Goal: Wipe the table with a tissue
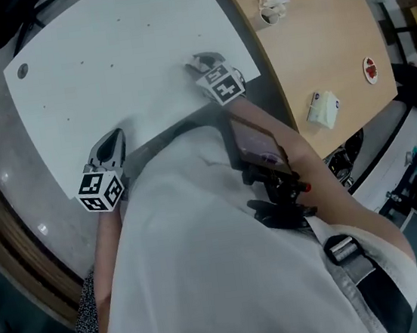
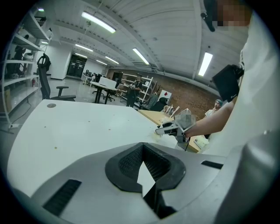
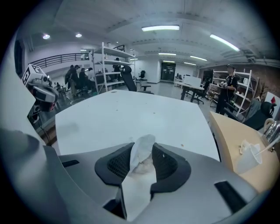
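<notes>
My right gripper [image 1: 199, 64] is over the right part of the white table [image 1: 117, 52], near its edge, pointing down at the top. It is shut on a crumpled white tissue [image 3: 143, 146] that sticks out past the pads [image 3: 168, 164] and hangs back between the jaws. In the left gripper view, the right gripper [image 2: 165, 129] holds the tissue [image 2: 158, 134] low at the tabletop. My left gripper [image 1: 112, 140] is at the table's near left edge; its jaws [image 2: 143, 153] are open with only bare tabletop between them.
A wooden table [image 1: 314, 41] adjoins on the right, carrying a tissue pack [image 1: 323, 109], a crumpled tissue [image 1: 273, 7] and a small red item [image 1: 370, 70]. A round grommet [image 1: 22, 71] sits at the white table's far left corner. Small specks dot the top.
</notes>
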### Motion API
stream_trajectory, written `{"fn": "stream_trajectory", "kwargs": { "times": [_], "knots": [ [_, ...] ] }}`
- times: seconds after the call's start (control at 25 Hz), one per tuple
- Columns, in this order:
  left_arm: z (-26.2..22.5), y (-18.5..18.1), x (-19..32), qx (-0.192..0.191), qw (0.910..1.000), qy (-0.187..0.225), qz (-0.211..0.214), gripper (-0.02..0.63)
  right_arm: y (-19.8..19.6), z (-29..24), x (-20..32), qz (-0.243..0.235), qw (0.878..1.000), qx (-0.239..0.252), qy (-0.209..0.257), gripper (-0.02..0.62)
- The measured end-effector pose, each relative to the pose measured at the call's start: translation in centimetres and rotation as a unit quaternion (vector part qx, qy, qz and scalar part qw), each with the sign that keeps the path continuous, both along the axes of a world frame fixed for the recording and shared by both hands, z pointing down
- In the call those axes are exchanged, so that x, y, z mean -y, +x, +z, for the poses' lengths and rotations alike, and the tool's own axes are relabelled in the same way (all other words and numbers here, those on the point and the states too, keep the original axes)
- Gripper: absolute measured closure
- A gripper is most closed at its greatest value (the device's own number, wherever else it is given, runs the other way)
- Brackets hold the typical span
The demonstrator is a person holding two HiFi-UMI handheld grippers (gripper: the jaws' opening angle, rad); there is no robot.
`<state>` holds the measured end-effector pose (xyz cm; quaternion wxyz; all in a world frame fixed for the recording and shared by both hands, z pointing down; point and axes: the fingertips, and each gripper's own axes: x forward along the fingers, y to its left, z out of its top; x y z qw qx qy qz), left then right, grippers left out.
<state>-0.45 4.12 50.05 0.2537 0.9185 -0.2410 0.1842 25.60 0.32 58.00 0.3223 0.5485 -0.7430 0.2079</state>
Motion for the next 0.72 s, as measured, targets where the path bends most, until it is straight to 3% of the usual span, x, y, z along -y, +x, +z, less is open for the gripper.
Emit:
{"fn": "stream_trajectory", "kwargs": {
  "times": [0.48,0.72],
  "knots": [
    [0.8,4.1,-0.6,0.013,0.9995,-0.024,-0.018,0.601,6.3,0.0,4.9,-0.005,1.000,-0.018,0.008,0.468],
    [0.2,6.0,0.5,0.024,0.9989,-0.023,-0.034,0.601,10.9,1.0,6.2,0.026,0.999,-0.023,0.006,0.468]
  ]
}}
